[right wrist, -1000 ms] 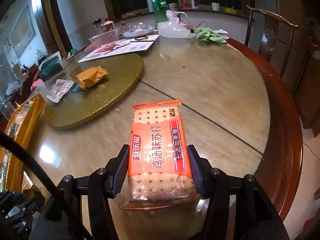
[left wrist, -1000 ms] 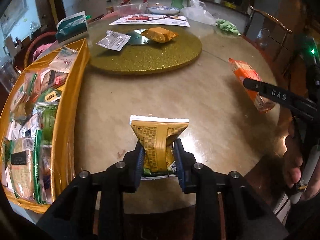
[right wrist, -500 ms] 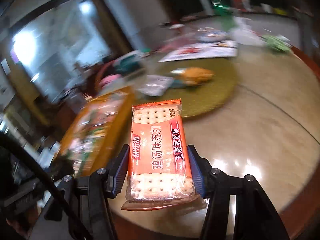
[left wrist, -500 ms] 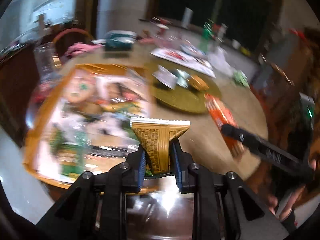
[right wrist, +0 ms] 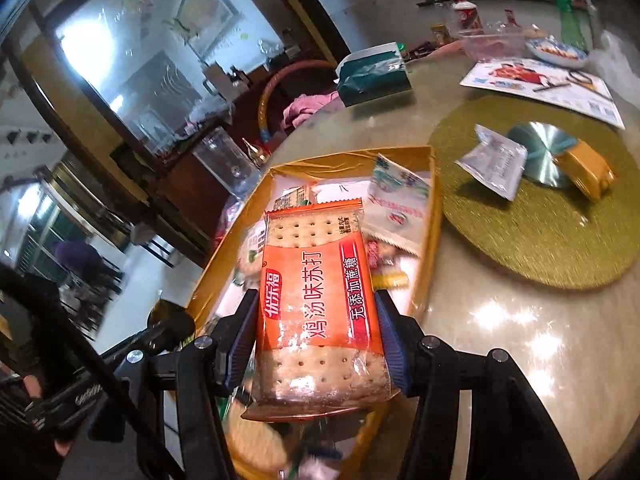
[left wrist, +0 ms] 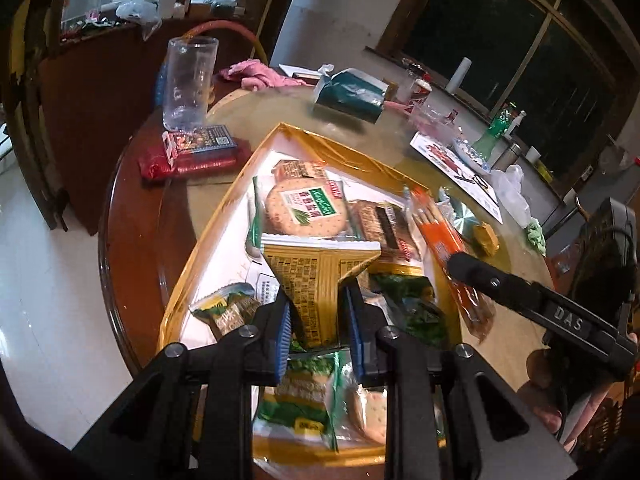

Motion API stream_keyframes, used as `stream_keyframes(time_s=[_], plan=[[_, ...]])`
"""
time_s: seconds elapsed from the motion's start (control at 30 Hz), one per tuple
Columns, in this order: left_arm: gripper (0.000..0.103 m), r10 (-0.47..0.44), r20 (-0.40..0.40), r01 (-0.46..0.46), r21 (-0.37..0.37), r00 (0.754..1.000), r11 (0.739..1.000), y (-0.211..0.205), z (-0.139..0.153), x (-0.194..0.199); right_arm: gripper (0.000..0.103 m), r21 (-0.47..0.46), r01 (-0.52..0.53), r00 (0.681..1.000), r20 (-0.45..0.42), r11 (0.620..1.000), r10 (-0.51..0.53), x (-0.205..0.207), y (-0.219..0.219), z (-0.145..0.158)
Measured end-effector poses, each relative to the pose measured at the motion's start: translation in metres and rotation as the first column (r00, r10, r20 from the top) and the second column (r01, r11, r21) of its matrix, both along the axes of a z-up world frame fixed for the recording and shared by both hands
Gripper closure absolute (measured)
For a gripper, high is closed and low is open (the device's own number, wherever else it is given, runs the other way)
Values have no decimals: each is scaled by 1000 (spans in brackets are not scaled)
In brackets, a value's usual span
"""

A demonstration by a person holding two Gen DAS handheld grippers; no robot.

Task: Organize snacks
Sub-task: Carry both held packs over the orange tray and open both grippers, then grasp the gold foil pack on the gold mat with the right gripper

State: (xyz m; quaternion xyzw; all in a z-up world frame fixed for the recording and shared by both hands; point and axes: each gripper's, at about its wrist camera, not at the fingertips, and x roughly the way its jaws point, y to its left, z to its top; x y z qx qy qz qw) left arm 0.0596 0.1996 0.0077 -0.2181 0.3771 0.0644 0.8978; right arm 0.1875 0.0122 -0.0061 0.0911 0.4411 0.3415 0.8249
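My left gripper (left wrist: 318, 320) is shut on a gold snack packet (left wrist: 320, 276) and holds it above the gold tray (left wrist: 224, 216), which is full of several snack packs. My right gripper (right wrist: 316, 348) is shut on an orange cracker pack (right wrist: 316, 304) and holds it over the same tray (right wrist: 434, 200). In the left wrist view the orange cracker pack (left wrist: 444, 244) and a right gripper finger (left wrist: 520, 292) show at the right, over the tray's right edge. On the gold round mat (right wrist: 540, 220) lie a silver packet (right wrist: 496, 162) and a yellow packet (right wrist: 588, 170).
A clear glass (left wrist: 188, 80) and a red card pack (left wrist: 192, 152) stand left of the tray. A green tissue pack (left wrist: 348, 96), a pink cloth (left wrist: 256, 74), papers (right wrist: 540, 84) and bottles lie at the table's far side. A disc (right wrist: 540, 152) lies on the mat.
Both grippers have swung left from the bare table to above the gold tray, each still holding its packet.
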Motion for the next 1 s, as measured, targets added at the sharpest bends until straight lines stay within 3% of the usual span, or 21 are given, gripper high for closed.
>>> stream_keyframes(time_s=[0.17, 0.3, 0.37, 0.43, 0.5, 0.67, 0.87, 1.0], plan=[[77, -23, -42, 24, 31, 999, 999, -3, -8, 15, 47, -70, 9, 1000, 30, 998, -7, 12, 27, -1], [76, 11, -91, -5, 71, 996, 997, 3, -24, 28, 45, -131, 39, 999, 42, 991, -34, 23, 35, -10], [65, 4, -108, 4, 72, 994, 997, 5, -30, 31, 45, -132, 41, 999, 29, 990, -38, 26, 36, -13], [36, 3, -97, 1, 39, 995, 999, 9, -31, 29, 43, -121, 29, 1000, 5, 992, -29, 28, 37, -17], [20, -8, -74, 7, -14, 997, 1000, 14, -31, 26, 37, -112, 10, 1000, 2, 994, -10, 28, 37, -16], [19, -12, -28, 9, -96, 1000, 995, 10, -19, 14, 33, -54, 4, 998, 64, 999, 0, 13, 17, 5], [18, -37, 52, 39, -51, 998, 998, -25, 6, -4, 32, 8, 53, 997, 62, 999, -54, 3, -39, 16], [18, -113, 51, 115, -34, 992, 993, -57, 14, 0, 33, 20, 135, 990, 45, 991, -135, 6, -90, 15]])
